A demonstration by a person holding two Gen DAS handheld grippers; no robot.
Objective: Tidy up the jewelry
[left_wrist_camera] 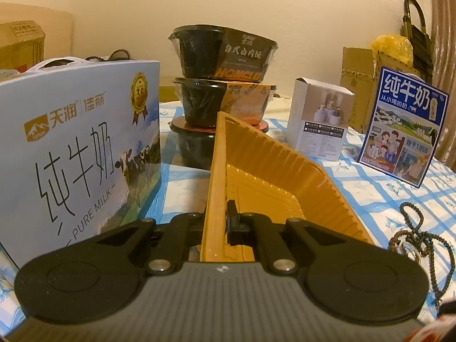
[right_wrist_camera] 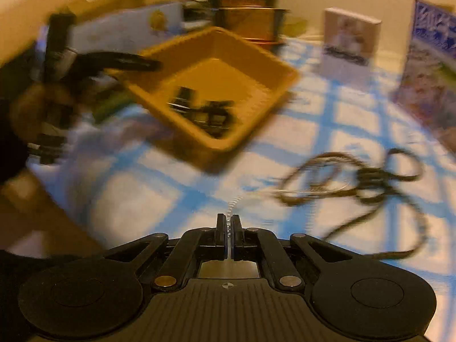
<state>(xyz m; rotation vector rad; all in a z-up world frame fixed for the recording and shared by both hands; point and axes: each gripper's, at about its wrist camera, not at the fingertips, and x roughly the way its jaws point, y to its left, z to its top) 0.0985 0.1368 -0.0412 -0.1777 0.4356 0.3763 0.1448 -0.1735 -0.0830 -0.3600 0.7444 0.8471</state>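
My left gripper [left_wrist_camera: 218,222] is shut on the rim of a yellow plastic tray [left_wrist_camera: 285,171] and holds it tilted above the table. The right wrist view shows the tray [right_wrist_camera: 250,57] with dark jewelry pieces [right_wrist_camera: 205,111] in its lower corner, and the left gripper [right_wrist_camera: 154,64] on its left rim. My right gripper [right_wrist_camera: 228,228] is shut on a thin pale beaded chain [right_wrist_camera: 233,202] that trails over the cloth. A dark bead necklace [right_wrist_camera: 370,179] lies tangled on the table to the right; it also shows in the left wrist view [left_wrist_camera: 419,239].
A blue checked tablecloth [right_wrist_camera: 313,131] covers the table. A large milk carton box [left_wrist_camera: 79,148] stands left. Stacked black food bowls [left_wrist_camera: 222,85] stand behind the tray. A white box [left_wrist_camera: 319,119] and a small milk carton [left_wrist_camera: 404,128] stand at the right.
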